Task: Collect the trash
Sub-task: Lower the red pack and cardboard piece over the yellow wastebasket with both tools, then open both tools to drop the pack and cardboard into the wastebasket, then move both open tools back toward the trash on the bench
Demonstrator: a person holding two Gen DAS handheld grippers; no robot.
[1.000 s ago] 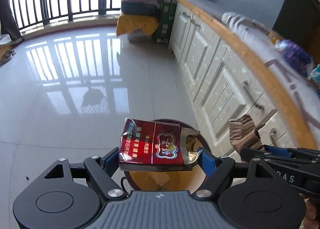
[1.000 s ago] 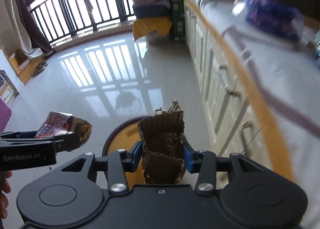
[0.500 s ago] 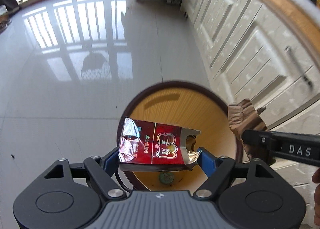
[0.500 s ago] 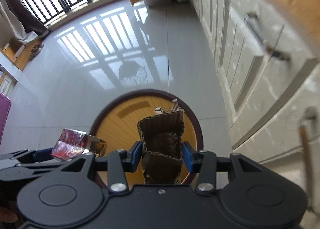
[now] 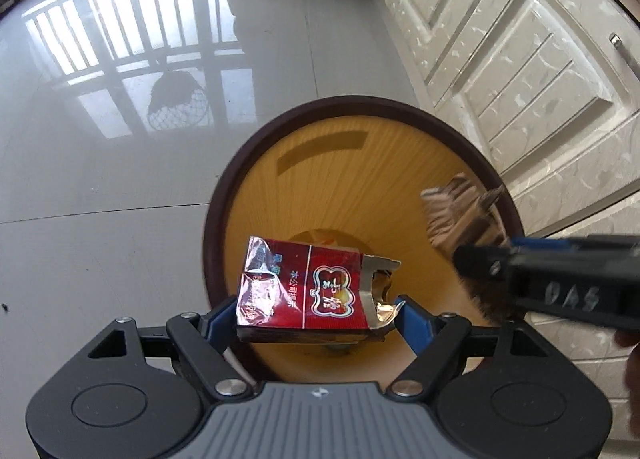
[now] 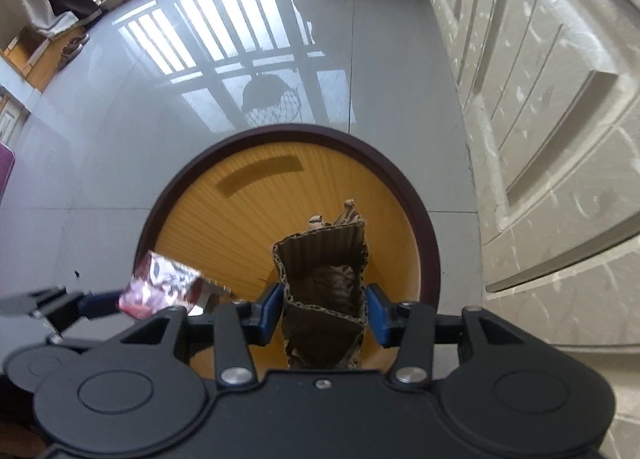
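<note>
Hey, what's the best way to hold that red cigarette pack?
Clamp the red cigarette pack across its two short ends from above, flat face up, as the left claw does. Its torn foil end is flimsy, so press on the firm card.

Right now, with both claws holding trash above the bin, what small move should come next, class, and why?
Probably open both claws and let go. The left claw holds the red cigarette pack over the bin's open mouth, and the right claw holds the folded cardboard piece over that opening too, so both should fall inside.
</note>
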